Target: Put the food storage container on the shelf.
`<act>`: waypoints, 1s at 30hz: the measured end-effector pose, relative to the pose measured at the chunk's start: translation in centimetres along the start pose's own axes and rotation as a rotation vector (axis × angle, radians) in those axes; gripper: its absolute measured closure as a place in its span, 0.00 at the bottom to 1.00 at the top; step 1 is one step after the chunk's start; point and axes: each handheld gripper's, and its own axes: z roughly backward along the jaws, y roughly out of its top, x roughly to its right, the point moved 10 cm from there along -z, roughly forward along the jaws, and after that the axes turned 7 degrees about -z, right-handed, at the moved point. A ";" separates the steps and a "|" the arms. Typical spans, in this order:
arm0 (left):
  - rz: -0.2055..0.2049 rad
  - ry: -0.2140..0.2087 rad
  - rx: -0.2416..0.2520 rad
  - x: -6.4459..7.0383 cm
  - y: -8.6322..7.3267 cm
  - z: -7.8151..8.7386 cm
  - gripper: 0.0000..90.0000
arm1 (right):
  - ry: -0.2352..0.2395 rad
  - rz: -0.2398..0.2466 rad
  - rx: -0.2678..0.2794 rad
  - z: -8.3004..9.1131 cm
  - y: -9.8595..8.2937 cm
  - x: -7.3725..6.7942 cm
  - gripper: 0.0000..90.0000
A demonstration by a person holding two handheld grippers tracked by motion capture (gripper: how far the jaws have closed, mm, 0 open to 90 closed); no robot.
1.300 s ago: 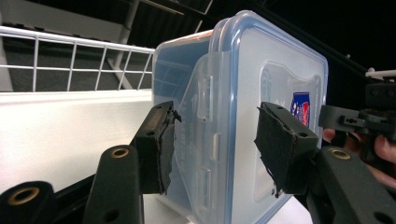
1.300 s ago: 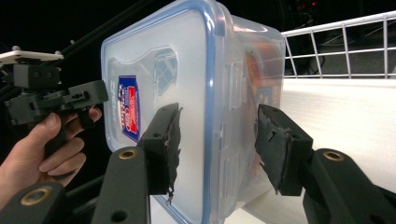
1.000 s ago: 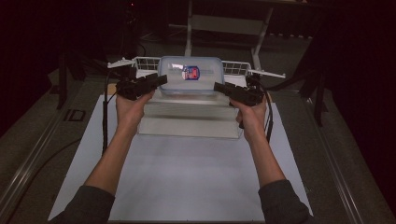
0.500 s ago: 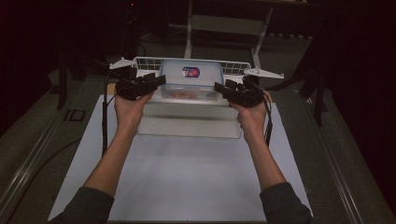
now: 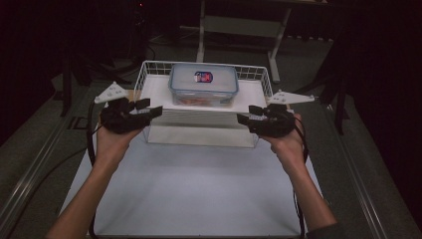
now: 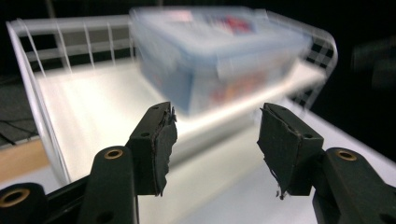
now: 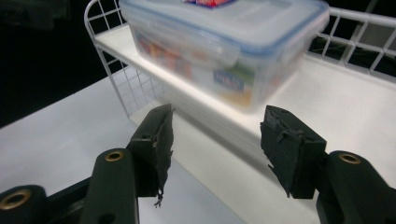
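Note:
A clear plastic container [image 5: 203, 83] with a blue-rimmed lid and a red-blue label sits on the white shelf of a white wire basket [image 5: 149, 67]. My left gripper [image 5: 149, 108] is open at the basket's left front corner, apart from the container. My right gripper [image 5: 247, 113] is open at the right front corner. In the left gripper view the open gripper [image 6: 215, 130] faces the blurred container [image 6: 219, 51] inside the basket [image 6: 28, 70]. The right gripper view has that open gripper [image 7: 217, 135] just short of the container [image 7: 224, 42], and the basket's wire side [image 7: 116, 79] stands to the left.
The basket stands at the far end of a white mat [image 5: 199, 189] on a dark table. A metal stand [image 5: 201, 30] rises behind it. A black cable [image 5: 91, 144] trails from the left gripper along the mat's left edge.
Both grippers have drawn away from the container's sides, outward and back toward the person. The container stays on the basket's shelf.

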 end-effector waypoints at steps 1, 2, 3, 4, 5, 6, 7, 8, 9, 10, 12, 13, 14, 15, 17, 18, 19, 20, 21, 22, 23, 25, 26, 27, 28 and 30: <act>0.000 0.000 0.000 0.0 0.0 0.0 0.49 | 0.000 0.000 0.000 0.0 0.0 0.0 0.48; -0.033 0.022 -0.025 0.0 -1.5 0.5 0.49 | -0.002 0.000 -0.002 0.2 -0.4 0.1 0.48; -0.045 0.028 -0.035 0.1 -2.1 0.7 0.49 | -0.007 0.007 -0.006 0.7 -1.3 0.1 0.48; -0.052 0.035 -0.046 0.1 -3.2 1.2 0.48 | -0.019 0.018 -0.017 1.1 -2.1 0.2 0.47; -0.049 0.035 -0.046 0.1 -3.9 1.6 0.48 | -0.025 0.027 -0.023 1.2 -2.6 0.2 0.47; -0.047 0.034 -0.046 0.1 -4.4 1.9 0.48 | -0.035 0.040 -0.030 1.5 -3.4 0.2 0.46; -0.047 0.034 -0.046 0.1 -4.4 1.9 0.48 | -0.035 0.040 -0.030 1.5 -3.4 0.2 0.46; -0.045 0.034 -0.045 0.3 -5.6 2.7 0.48 | -0.044 0.053 -0.038 1.9 -4.6 0.1 0.46; -0.045 0.034 -0.045 0.3 -5.6 2.7 0.48 | -0.049 0.057 -0.045 2.1 -5.2 0.1 0.45; -0.046 0.039 -0.051 0.5 -6.8 3.4 0.48 | -0.055 0.064 -0.050 2.3 -5.8 0.1 0.45; -0.038 0.039 -0.053 0.6 -7.9 4.1 0.48 | -0.068 0.070 -0.054 2.8 -7.0 0.2 0.45; -0.038 0.039 -0.053 0.6 -7.9 4.1 0.48 | -0.068 0.070 -0.054 2.8 -7.0 0.2 0.45; -0.029 0.043 -0.057 0.7 -9.0 4.8 0.48 | -0.072 0.059 -0.052 3.4 -8.1 0.2 0.44; -0.023 0.038 -0.063 0.8 -9.6 5.1 0.47 | -0.077 0.061 -0.049 3.6 -8.4 0.3 0.44; -0.015 0.034 -0.070 0.8 -10.1 5.4 0.47 | -0.081 0.055 -0.045 3.9 -8.9 0.3 0.44; 0.006 0.038 -0.070 0.8 -11.2 6.0 0.47 | -0.086 0.044 -0.039 4.4 -9.9 0.4 0.43; 0.016 0.039 -0.072 0.8 -11.7 6.3 0.47 | -0.093 0.044 -0.037 4.6 -10.4 0.4 0.43; 0.023 0.040 -0.074 0.8 -12.2 6.5 0.47 | -0.104 0.046 -0.038 4.8 -11.0 0.4 0.42; 0.027 0.044 -0.076 0.8 -12.7 6.6 0.47 | -0.113 0.046 -0.042 4.9 -11.6 0.4 0.42; 0.028 0.045 -0.081 0.8 -13.2 6.8 0.47 | -0.122 0.051 -0.043 5.1 -12.1 0.5 0.42; 0.028 0.045 -0.081 0.8 -13.2 6.8 0.47 | -0.122 0.051 -0.043 5.1 -12.1 0.5 0.42; 0.032 0.051 -0.087 0.9 -14.1 7.0 0.47 | -0.138 0.038 -0.033 5.5 -13.7 0.7 0.42; 0.032 0.057 -0.092 1.0 -14.9 7.0 0.47 | -0.145 0.041 -0.031 5.6 -14.2 0.8 0.41; 0.032 0.057 -0.092 1.0 -14.9 7.0 0.47 | -0.155 0.041 -0.038 5.8 -14.7 0.9 0.41; 0.037 0.056 -0.093 1.1 -15.7 7.0 0.47 | -0.159 0.039 -0.041 5.9 -15.3 1.0 0.41; 0.035 0.058 -0.101 1.2 -16.3 6.8 0.47 | -0.162 0.031 -0.048 6.1 -16.3 1.2 0.41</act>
